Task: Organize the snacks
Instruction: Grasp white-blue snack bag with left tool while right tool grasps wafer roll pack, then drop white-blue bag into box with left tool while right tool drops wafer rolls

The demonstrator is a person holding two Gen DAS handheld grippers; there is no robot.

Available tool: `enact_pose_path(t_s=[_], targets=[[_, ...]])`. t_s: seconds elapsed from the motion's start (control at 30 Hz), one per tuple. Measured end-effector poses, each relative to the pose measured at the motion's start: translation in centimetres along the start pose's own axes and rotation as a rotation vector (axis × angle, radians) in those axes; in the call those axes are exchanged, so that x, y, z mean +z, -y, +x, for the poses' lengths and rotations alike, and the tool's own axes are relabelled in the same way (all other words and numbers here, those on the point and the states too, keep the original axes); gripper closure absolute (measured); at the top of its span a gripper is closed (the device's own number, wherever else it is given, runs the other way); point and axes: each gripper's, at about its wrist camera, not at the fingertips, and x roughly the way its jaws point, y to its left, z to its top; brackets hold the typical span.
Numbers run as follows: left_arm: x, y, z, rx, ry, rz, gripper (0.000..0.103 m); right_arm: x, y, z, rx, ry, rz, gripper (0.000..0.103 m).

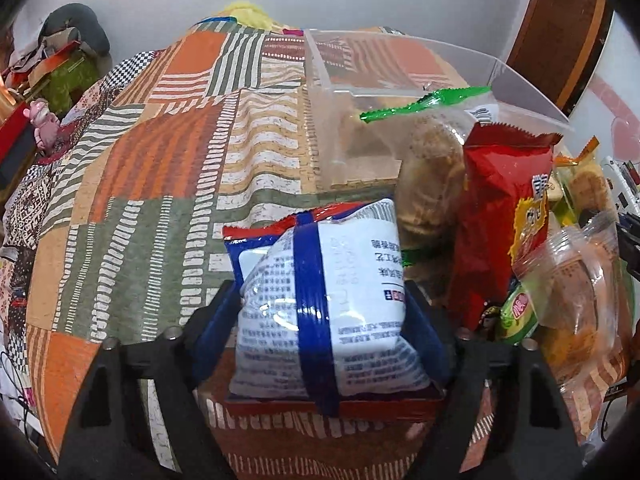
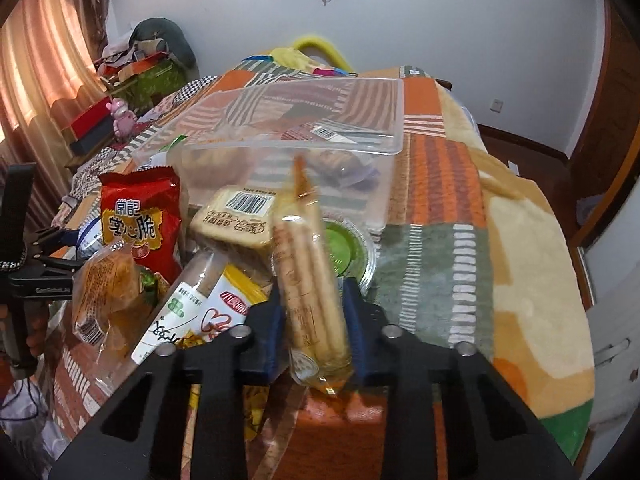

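My left gripper [image 1: 320, 308] points down at the patchwork cloth. Its blue pads [image 1: 218, 320] press both sides of a puffy white and blue snack packet [image 1: 344, 280], which rests on the cloth. My right gripper [image 2: 312, 320] is shut on a clear packet of long biscuit sticks [image 2: 308, 280], held upright. Behind both stands a clear plastic box [image 1: 320, 128] [image 2: 280, 146] with a few snacks inside. Between the grippers lies a heap of snacks: a red bag [image 1: 496, 216] [image 2: 140, 216], a bag with a green clip [image 1: 424, 108], a bread packet [image 2: 236, 216] and a green-lidded cup [image 2: 344, 248].
The patchwork cloth [image 1: 160, 160] [image 2: 440, 200] covers the whole surface and drops off at the right edge in the right wrist view. A pink figurine [image 1: 40, 128] [image 2: 122, 118] and red boxes [image 2: 92, 124] sit at the far left. A wooden door [image 1: 560, 32] is at the right.
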Motion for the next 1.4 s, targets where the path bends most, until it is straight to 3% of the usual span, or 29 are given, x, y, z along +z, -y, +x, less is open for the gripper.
enact_pose_path(t_s=[0.23,0.57,0.97,1.1,1.4], targets=[[-0.4,-0.6,-1.1,-0.016,0.023,-0.037,0.037,0.0,0.5,-1.5,0.0,0.042,0.015,0.082],[1.2,0.0,-6.1,-0.005,0.136,-0.013,0.038,1.5,0.9,-3.4,-0.008,0.122,0.03,0.082],[7.2,3.2,-10.0,-0.055,0.28,0.042,0.038,4.7,0.6,-4.4,-0.018,0.219,0.031,0.082],[9.9,4.5,-9.8,-0.094,0.294,0.035,0.038,6.1,0.5,-4.2,-0.022,0.247,0.04,0.082],[14.0,9.5,-7.6,-0.079,0.304,0.088,0.038,8.9,0.7,-2.3,-0.043,0.254,0.05,0.082]])
